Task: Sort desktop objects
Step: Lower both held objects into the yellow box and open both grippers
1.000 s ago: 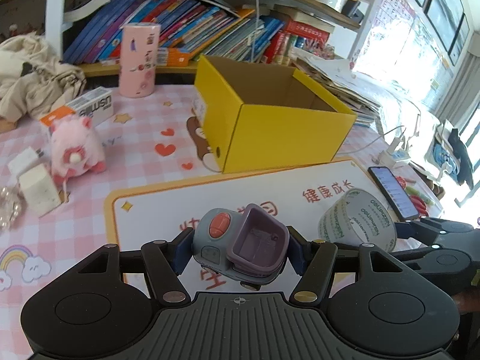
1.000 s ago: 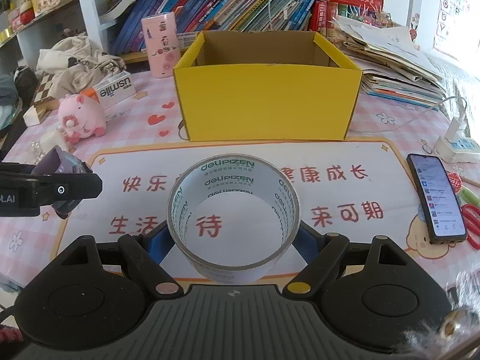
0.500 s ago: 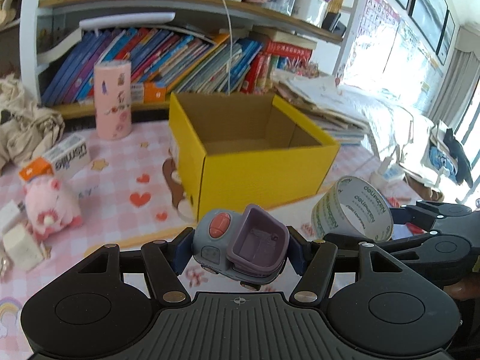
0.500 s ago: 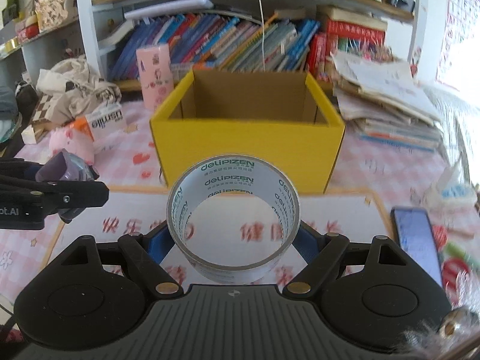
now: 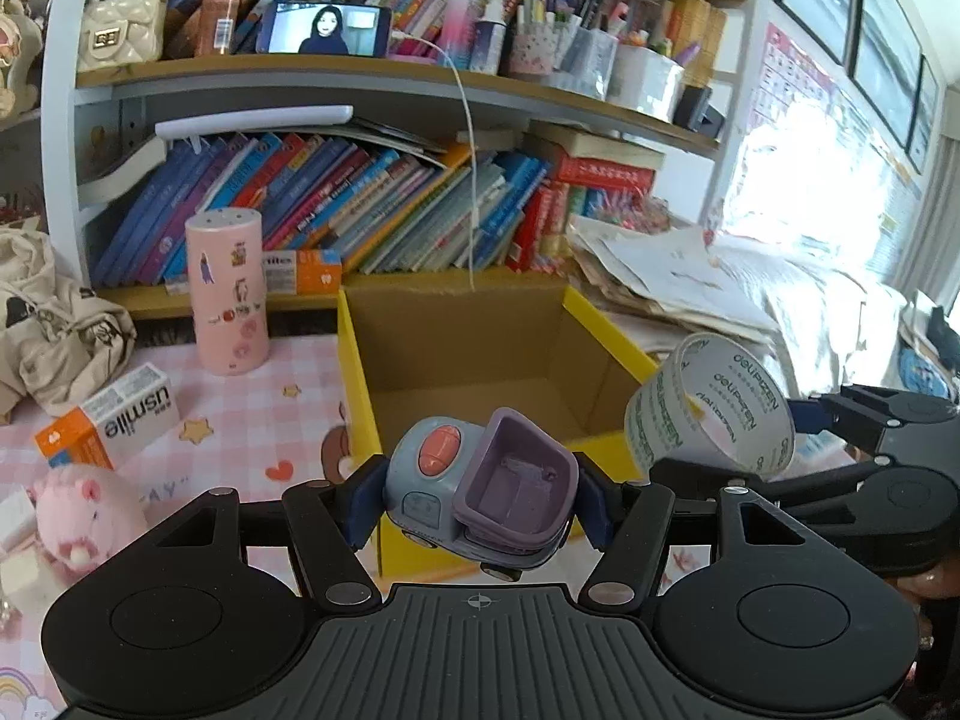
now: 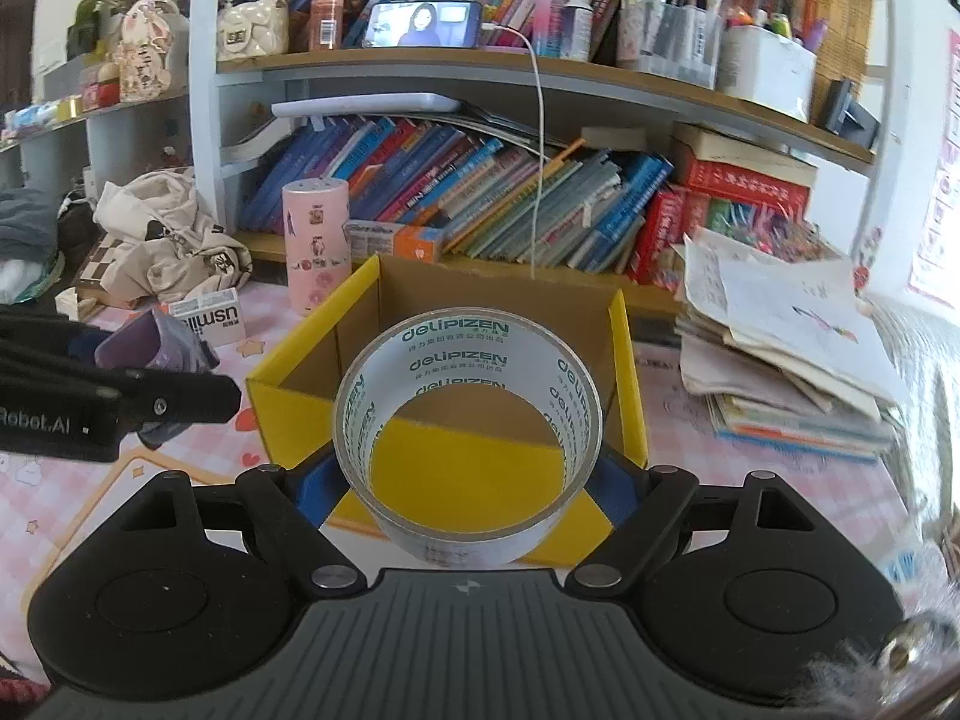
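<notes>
My left gripper is shut on a small grey and purple toy truck with a red button, held just before the near wall of the open yellow box. My right gripper is shut on a roll of clear tape printed with green letters, held over the near edge of the yellow box. In the left wrist view the tape roll hangs at the box's right corner. The toy truck shows at the left of the right wrist view. The box looks empty inside.
A pink patterned cloth covers the desk. On it stand a pink canister, a white and orange carton and a pink plush pig. A bookshelf rises behind the box, and stacked papers lie to its right.
Both grippers have risen and moved toward the yellow box with their loads. The white mat and the phone on the desk have dropped out of view; the shelves now fill the upper frame.
</notes>
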Tool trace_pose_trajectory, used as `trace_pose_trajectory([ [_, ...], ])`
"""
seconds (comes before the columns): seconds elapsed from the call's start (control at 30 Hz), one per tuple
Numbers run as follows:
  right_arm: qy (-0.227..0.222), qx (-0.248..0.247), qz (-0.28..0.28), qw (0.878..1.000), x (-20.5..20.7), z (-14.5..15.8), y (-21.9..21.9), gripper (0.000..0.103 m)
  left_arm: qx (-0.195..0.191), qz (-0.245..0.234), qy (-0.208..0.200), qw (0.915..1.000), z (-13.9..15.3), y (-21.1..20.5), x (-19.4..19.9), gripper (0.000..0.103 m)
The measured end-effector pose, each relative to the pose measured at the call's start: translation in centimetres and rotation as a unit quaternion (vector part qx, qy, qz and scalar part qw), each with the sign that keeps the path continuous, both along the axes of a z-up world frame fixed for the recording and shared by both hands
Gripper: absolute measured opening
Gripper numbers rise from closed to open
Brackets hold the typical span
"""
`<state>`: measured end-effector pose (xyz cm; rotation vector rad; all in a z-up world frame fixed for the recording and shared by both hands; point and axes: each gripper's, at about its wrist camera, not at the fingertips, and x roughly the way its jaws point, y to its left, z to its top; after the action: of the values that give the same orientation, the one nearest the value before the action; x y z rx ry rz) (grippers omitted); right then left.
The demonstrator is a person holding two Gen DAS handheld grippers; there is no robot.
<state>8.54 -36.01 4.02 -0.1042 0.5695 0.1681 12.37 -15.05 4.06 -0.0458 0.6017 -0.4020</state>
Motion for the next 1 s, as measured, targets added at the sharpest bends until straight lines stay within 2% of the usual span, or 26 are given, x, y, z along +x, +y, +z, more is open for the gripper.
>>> trace_pose_trajectory([
  [0.37,0.009,-0.009,0.058,0.998,7.1,-0.5,-2.6,0.082,0.014,0.001,0.014,0.9998,0.6,-3.9,5.7,0.063],
  [0.47,0.011,-0.032,0.083,0.996,9.7,-0.8,-2.6,0.082,0.037,-0.002,0.014,0.9992,0.4,-5.0,8.1,0.063],
  [0.6,0.02,-0.087,0.13,0.988,13.1,-1.6,-2.4,0.082,0.078,-0.003,0.023,0.9967,-0.6,-6.0,11.1,0.063],
  [0.7,0.035,-0.138,0.172,0.975,15.4,-2.5,-1.9,0.082,0.113,-0.007,0.033,0.993,-1.7,-6.8,13.0,0.063],
  [0.8,0.052,-0.187,0.217,0.957,17.3,-3.7,-1.1,0.082,0.146,-0.022,0.047,0.988,-2.9,-7.7,14.4,0.063],
  [1.0,0.093,-0.277,0.317,0.902,19.9,-7.0,0.8,0.082,0.227,-0.073,0.072,0.9685,-6.0,-10.6,16.5,0.063],
])
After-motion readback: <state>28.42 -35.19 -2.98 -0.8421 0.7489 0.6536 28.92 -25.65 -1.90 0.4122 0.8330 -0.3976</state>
